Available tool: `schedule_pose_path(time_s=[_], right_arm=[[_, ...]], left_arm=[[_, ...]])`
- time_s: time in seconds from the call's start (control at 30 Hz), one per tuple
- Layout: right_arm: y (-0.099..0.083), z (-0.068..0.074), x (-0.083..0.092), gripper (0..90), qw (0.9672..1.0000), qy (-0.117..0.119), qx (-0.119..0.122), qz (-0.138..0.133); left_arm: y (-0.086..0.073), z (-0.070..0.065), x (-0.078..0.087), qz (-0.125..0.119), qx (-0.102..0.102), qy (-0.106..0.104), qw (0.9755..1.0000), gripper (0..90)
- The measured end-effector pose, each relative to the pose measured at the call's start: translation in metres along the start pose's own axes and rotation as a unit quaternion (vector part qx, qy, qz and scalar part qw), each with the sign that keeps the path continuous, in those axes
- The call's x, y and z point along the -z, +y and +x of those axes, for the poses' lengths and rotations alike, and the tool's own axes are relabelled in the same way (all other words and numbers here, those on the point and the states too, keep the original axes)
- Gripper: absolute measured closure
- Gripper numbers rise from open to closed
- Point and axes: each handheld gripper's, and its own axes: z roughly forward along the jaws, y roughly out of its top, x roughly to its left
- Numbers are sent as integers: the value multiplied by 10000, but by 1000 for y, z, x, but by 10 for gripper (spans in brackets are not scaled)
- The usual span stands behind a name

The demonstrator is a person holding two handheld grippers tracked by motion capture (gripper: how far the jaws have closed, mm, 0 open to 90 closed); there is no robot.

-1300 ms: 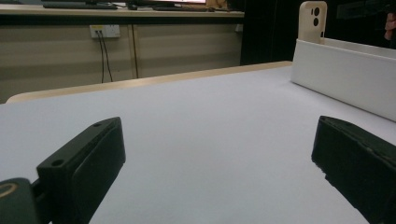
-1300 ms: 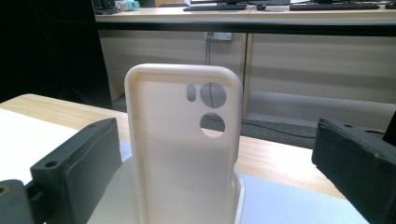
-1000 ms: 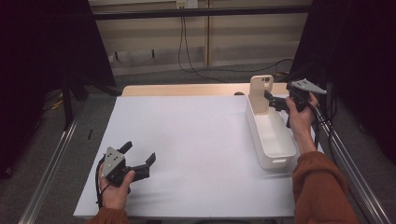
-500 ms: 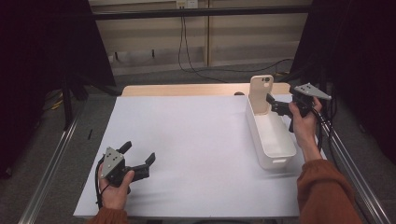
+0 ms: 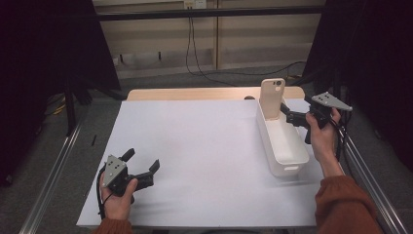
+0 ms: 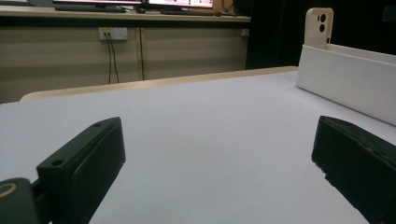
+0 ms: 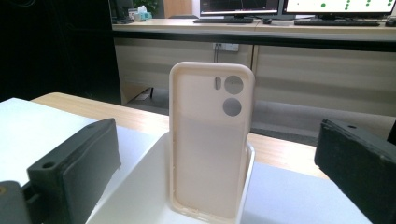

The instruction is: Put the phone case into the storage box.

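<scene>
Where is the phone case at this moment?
In the high view the phone case stands upright at the far end of the white bin, on the table's right side. The open right gripper is just beside it, jaws apart.

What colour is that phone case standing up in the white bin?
The phone case is a pale peach-beige; the right gripper view shows it best.

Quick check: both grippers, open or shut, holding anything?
Left gripper: open, holding nothing.
Right gripper: open, holding nothing, jaws facing the phone case.
</scene>
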Motion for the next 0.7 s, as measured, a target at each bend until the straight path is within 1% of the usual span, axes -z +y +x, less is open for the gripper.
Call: schedule_pose_path(time_s=[0.17, 0.3, 0.37, 0.43, 0.57, 0.7], right_arm=[[-1, 0, 6, 0, 10000, -24, -25, -9], [-2, -1, 13, 0, 10000, -22, -30, -11], [-2, -1, 16, 0, 10000, -11, -46, -13], [-3, 0, 20, 0, 10000, 8, -34, -14], [-5, 3, 28, 0, 10000, 41, -58, -64], [-8, 5, 37, 0, 9999, 73, -44, -100]], left_arm=[[0, 1, 3, -21, 22, 61, 10000, 28], [1, 1, 1, -5, -3, 39, 10000, 29], [1, 1, 1, -35, -12, 36, 10000, 28], [1, 1, 1, -41, 8, 33, 10000, 29], [2, 0, 3, -79, 37, 20, 10000, 29], [2, 0, 5, -68, 8, -6, 10000, 28]])
